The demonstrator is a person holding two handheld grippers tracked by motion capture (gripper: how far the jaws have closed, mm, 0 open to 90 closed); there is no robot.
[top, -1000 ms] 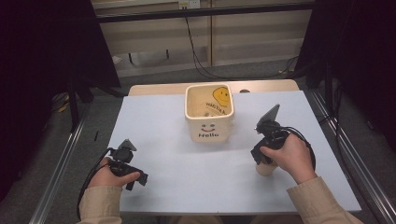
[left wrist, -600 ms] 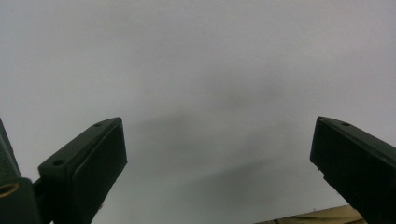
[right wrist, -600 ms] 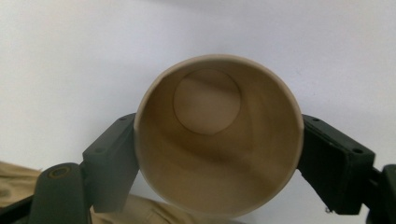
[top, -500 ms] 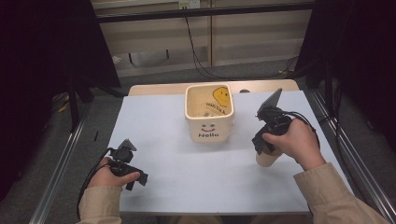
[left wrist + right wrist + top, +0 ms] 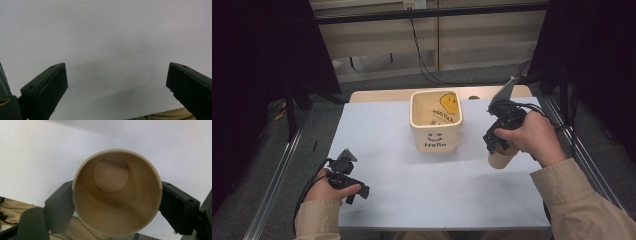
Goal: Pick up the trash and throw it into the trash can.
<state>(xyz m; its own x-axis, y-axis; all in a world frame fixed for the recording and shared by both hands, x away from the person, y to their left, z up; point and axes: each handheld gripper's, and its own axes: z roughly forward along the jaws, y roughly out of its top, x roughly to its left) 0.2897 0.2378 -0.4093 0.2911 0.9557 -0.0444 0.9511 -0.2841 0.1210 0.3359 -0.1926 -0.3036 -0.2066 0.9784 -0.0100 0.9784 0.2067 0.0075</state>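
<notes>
While my left gripper [image 5: 354, 190] idles with jaws apart at lower left of the high view, my right gripper [image 5: 117, 202] clamps an empty paper cup [image 5: 117, 195] below its rim. I judge it light, thin-walled, easily crushed. Beyond, mid-frame, stands a square "Hello" bin [image 5: 436, 125].

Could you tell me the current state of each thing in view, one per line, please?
Paper cup: upright, empty, held between the right tongs.
Square tub: upright on the table, open at the top, apart from both tongs.
Left tongs: open, nothing between them, low over the white tabletop.
Right tongs: shut on the paper cup.
</notes>
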